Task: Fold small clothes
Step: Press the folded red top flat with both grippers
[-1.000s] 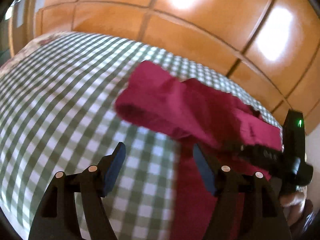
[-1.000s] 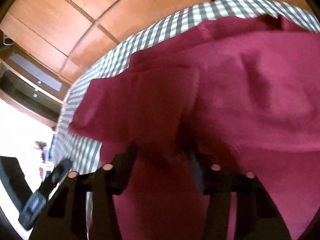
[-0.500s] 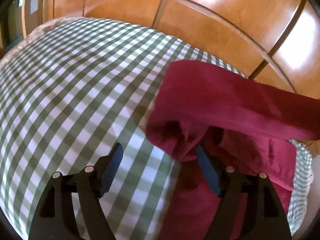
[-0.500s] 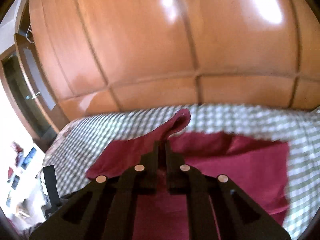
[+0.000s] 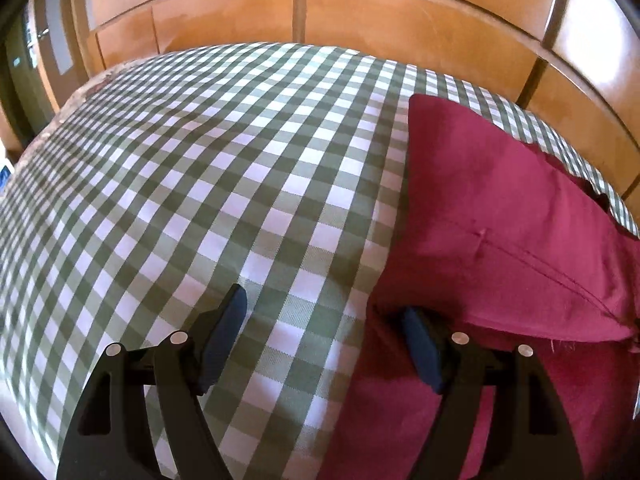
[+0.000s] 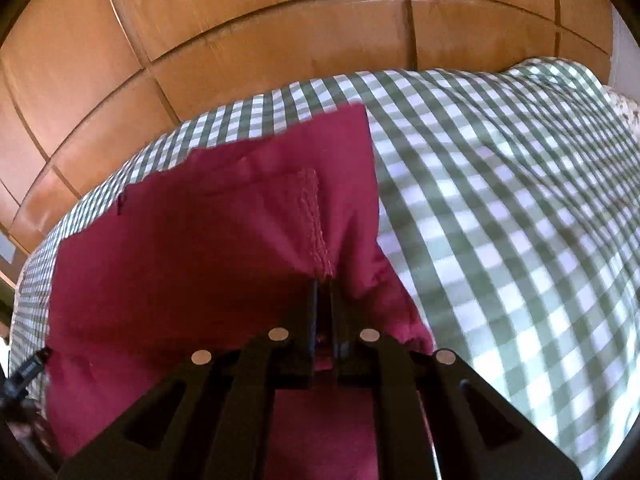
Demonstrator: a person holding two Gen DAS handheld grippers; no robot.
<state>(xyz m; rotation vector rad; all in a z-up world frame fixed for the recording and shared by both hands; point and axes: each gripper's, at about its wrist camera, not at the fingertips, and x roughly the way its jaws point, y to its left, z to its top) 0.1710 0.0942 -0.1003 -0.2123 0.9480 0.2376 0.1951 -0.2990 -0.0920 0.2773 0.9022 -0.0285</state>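
Maroon garment (image 6: 200, 248) lies on checked bedcover (image 5: 200, 184), top layer doubled over. Right gripper (image 6: 323, 300) pinches its stitched seam, jaws nearly closed on cloth. Left gripper (image 5: 324, 340) spread wide, holding nothing; the garment's edge sits at its right finger, so left is free to grab.

Counted one red garment (image 5: 500, 240), one checked cloth (image 5: 200, 180) under it, and two grippers: left (image 5: 324, 320), right (image 6: 323, 292).

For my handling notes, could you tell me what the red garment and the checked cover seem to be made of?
Red garment: looks like matte woven cotton, with a stitched seam and soft creases. Checked cover: probably woven cotton gingham; fine weave visible, no sheen.
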